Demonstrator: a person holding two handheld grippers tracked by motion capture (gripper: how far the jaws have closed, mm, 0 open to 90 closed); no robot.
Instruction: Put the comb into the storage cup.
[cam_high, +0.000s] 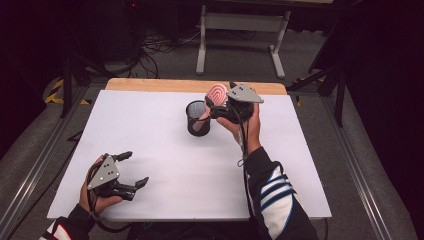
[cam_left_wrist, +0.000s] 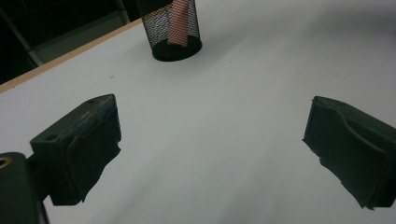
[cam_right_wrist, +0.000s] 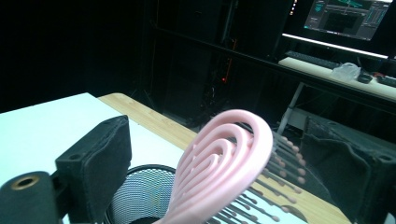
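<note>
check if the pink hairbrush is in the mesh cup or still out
Partly in: the pink hairbrush has its handle down inside the black mesh cup, head above the rim between the right gripper jaws.

pink hairbrush (cam_right_wrist: 219, 158); black mesh cup (cam_high: 198, 118); white table (cam_high: 165, 165).

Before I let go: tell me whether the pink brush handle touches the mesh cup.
Touching. The left gripper view shows the brush handle standing inside the mesh cup.

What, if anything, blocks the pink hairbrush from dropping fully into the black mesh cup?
Nothing visible does. The pink hairbrush already has its handle inside the black mesh cup, its head between the jaws of the right gripper. The left gripper is far off, open over the white table.
</note>
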